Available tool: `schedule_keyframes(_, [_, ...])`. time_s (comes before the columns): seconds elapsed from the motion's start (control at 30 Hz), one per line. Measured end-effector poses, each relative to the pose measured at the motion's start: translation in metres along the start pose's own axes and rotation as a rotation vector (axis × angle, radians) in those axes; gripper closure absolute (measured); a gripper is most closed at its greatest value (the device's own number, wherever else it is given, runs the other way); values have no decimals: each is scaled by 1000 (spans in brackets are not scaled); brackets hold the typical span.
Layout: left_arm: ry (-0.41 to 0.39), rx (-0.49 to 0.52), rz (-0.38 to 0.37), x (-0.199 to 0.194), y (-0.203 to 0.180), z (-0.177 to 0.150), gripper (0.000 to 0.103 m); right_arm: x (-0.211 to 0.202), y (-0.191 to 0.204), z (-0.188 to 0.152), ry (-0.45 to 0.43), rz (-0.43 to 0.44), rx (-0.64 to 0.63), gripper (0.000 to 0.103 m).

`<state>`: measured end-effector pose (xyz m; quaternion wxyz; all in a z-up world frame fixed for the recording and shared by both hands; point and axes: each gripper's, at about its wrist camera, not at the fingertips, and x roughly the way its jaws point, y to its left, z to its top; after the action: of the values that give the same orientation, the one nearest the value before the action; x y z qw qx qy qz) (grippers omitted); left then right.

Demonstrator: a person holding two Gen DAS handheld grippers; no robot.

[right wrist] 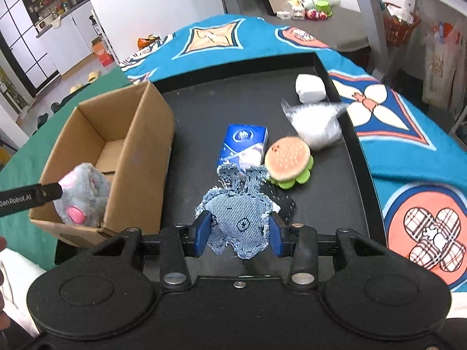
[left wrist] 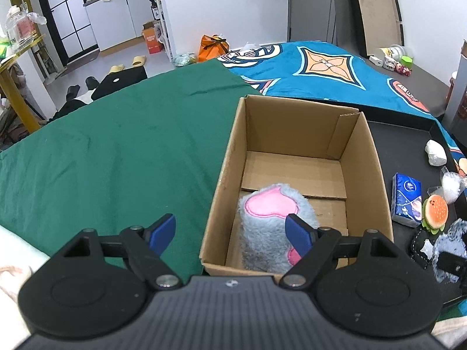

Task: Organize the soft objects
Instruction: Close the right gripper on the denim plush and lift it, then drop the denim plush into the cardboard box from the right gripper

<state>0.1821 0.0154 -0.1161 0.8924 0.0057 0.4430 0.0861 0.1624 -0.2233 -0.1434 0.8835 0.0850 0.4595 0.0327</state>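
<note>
Denim toy is pinched in your right tongs just right of the box, so carry it over the rim beside the grey plush while your left tongs hang spread and empty.

Room interior, both wrist views. White walls enclose a pale floor, evenly lit. At far left, a dark-framed glass partition stands beside white cabinets whose top carries kitchen clutter. An orange box and an orange bag sit on the floor near the wall — yellow slippers lie close by. A yellow-framed shelf occupies the left edge. Foreground surface: a green cloth adjoining a blue patterned blanket. A brown board leans against the far wall — beyond it, a dark ledge holds small containers.
</note>
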Motion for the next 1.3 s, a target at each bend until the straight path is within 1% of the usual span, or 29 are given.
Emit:
schedule_keyframes(0.4, [-25,-34,-24,-4,12,2,22,-18,20,23,-70,8,-35,62])
schedule_keyframes(0.63, [-47,-64,-47,-5,21,4,23,-21,38,36,-96,18,-63,62])
schedule_keyframes(0.73, [-46,-74,-58,-4,25,6,24,-24,47,40,-104,30,-70,62])
schedule_keyframes(0.87, [-44,-71,-55,-1,27,4,26,-29,65,47,-133,58,-95,62])
schedule_keyframes(0.93, [-35,-67,-54,2,28,3,30,-30,73,51,-137,76,-108,62])
schedule_keyframes(1.07, [-42,-74,-59,3,31,3,37,-28,90,56,-145,98,-129,62])
schedule_keyframes(1.13, [-36,-75,-65,5,32,2,47,-25,97,57,-146,104,-141,62])
schedule_keyframes(1.17, [-31,-75,-70,6,32,2,49,-24,100,57,-145,107,-144,62])
schedule_keyframes(1.23, [-21,-83,-82,8,34,2,58,-21,105,58,-142,115,-146,62])
schedule_keyframes(1.27, [-18,-89,-88,9,36,2,60,-19,108,58,-139,120,-148,62])
schedule_keyframes(1.3, [-16,-97,-94,10,37,2,64,-17,112,58,-136,125,-151,62])
